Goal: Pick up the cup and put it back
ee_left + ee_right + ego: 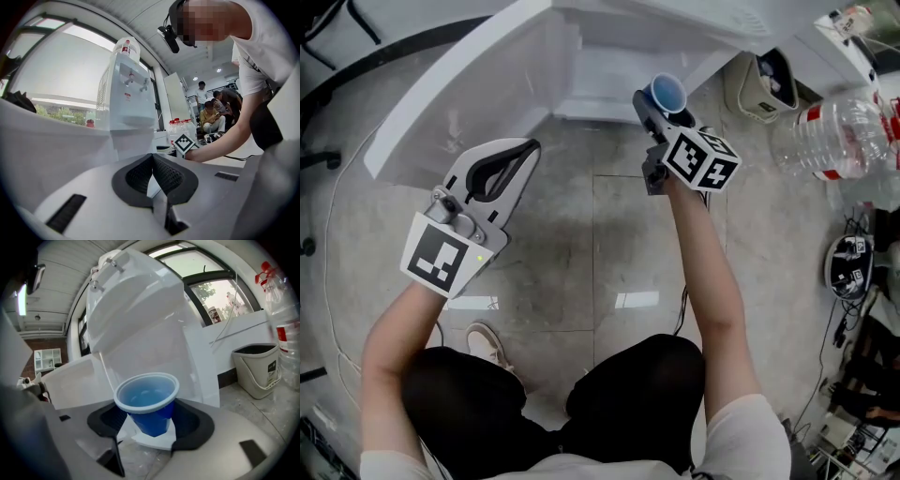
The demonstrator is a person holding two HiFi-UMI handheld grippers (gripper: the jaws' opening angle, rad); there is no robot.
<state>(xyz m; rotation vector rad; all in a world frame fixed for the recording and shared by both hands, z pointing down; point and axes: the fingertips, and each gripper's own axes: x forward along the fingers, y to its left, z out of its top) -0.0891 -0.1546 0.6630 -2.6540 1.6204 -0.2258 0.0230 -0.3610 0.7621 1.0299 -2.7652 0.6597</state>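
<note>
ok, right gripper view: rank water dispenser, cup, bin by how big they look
1. water dispenser: by far the largest.
2. cup and bin: not ranked. The cup looks slightly bigger, but it is far nearer the camera.

My grey-white plastic L gripper (528,148) points fwd, away from me, roughly level. Its black ribbed pads (136,176) meet at the tips w/ nothing betw. them. Its black-and-white marker cube (445,255) sits at the wrist end. Bare L forearm (389,328) runs back to an elbow bent out to the side. My grey plastic R gripper (661,108) is further out than the L, bare R forearm (708,272) stretched fwd nearly straight. R jaws clamp a small blue plastic cup (149,401), upright, black pads (192,423) on both sides of its lower body.
</note>
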